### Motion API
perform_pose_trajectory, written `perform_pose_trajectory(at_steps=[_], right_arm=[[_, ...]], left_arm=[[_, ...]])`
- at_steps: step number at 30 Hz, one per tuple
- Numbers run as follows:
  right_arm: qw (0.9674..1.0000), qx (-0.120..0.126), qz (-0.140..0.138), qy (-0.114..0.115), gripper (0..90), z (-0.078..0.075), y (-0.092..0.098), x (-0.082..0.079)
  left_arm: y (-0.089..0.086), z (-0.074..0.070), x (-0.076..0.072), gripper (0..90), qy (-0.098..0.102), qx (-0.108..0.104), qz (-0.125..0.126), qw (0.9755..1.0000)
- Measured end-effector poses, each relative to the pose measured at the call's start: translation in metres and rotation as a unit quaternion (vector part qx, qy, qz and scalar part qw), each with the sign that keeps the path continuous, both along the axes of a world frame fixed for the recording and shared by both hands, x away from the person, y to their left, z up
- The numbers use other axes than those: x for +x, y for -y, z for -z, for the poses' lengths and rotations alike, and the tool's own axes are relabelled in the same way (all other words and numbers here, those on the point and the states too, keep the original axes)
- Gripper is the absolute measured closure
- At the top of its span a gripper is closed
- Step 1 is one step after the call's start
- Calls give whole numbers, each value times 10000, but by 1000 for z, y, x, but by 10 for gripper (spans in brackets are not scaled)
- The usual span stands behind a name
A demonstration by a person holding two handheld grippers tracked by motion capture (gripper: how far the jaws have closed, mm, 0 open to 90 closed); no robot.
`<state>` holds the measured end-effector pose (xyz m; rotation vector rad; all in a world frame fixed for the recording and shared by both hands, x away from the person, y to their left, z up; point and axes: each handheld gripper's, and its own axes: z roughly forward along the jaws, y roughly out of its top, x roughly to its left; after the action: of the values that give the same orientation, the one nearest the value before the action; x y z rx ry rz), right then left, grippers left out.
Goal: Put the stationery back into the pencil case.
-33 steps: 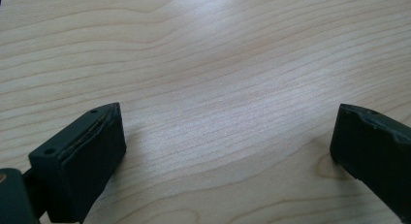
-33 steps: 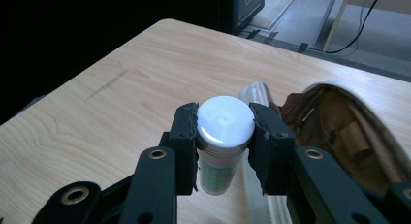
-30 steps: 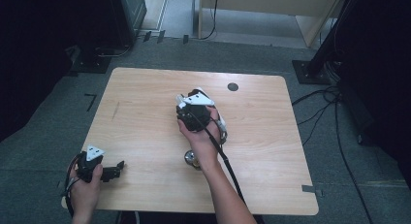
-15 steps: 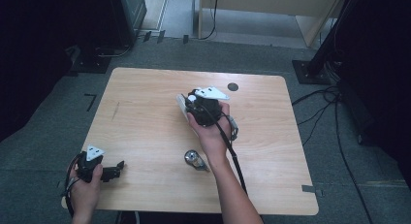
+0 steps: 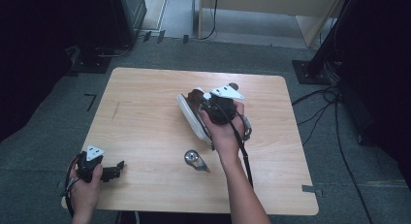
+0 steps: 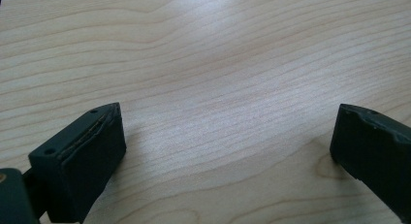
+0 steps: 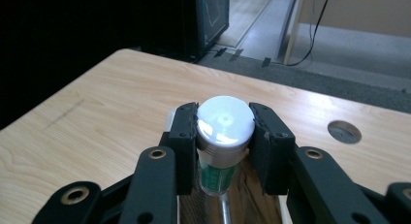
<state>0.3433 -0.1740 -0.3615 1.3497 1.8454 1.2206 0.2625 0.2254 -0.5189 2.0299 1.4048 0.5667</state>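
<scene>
White-capped bottle (image 7: 225,122) is up off the wooden table (image 5: 145,103), over its middle, clamped at the neck by the right gripper (image 7: 224,132). It has just been carried further from the person, which looks like a transfer under way. Left gripper (image 5: 114,171) waits wide open and empty at the near-left corner. A small metal piece (image 5: 194,158) lies behind.

The bottle's (image 7: 223,136) lower body is hidden behind the tongs (image 7: 224,136).
</scene>
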Motion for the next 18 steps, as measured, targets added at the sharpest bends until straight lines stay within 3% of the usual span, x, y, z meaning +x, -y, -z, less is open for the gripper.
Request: perform_pose_trajectory(at_steps=[13, 18], right_arm=[[9986, -247, 69, -456, 655, 44, 16, -5], [9975, -331, -55, -615, 655, 60, 15, -9]], left_arm=[[0, 0, 0, 0, -7, 20, 15, 10000], [0, 0, 0, 0, -10, 10, 10, 10000]])
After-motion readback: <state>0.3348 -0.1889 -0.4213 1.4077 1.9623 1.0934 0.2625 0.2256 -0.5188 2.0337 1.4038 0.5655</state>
